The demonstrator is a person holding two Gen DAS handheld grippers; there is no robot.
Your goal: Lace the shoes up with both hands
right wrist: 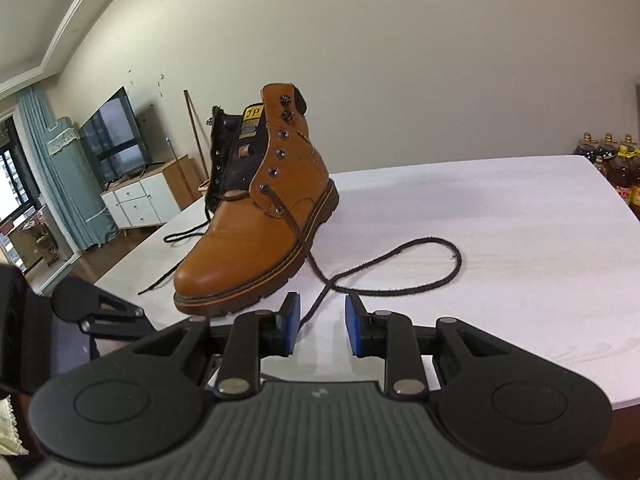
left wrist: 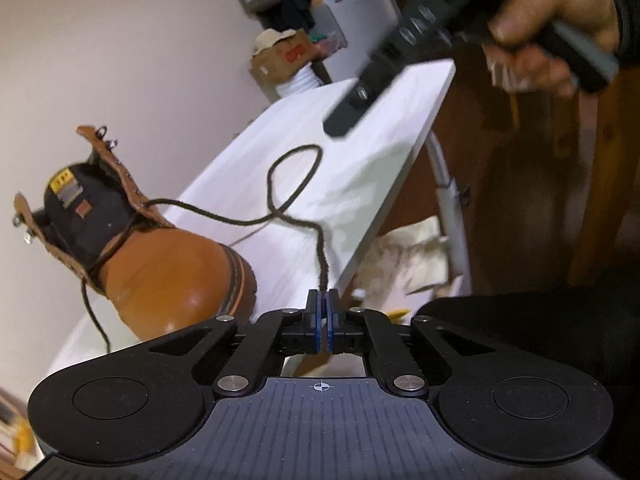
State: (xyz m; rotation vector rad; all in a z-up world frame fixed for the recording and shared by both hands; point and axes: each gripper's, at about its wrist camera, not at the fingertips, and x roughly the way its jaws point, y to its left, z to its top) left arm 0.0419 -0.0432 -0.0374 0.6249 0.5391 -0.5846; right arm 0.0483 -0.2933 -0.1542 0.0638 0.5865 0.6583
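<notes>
At the near edge of the white counter (right wrist: 500,216), the left gripper (left wrist: 321,295) has its blue-padded fingers (left wrist: 318,320) pinched together on the tip of the dark brown lace (left wrist: 280,184). The right gripper (right wrist: 322,309) sits at the same near edge with its fingers (right wrist: 292,320) standing wide; the lace end runs between them, and neither pad touches it. From there the lace crosses itself and swings out in a loose loop over bare counter toward the right edge, where there is open room. Just beyond the fingers stands the tan boot (right wrist: 260,216), upright, toe toward the near edge, close to the left edge. Its other lace end trails off toward that left edge. Only the lowest eyelets are threaded; the upper ones are bare. The far half of the counter lies open.
</notes>
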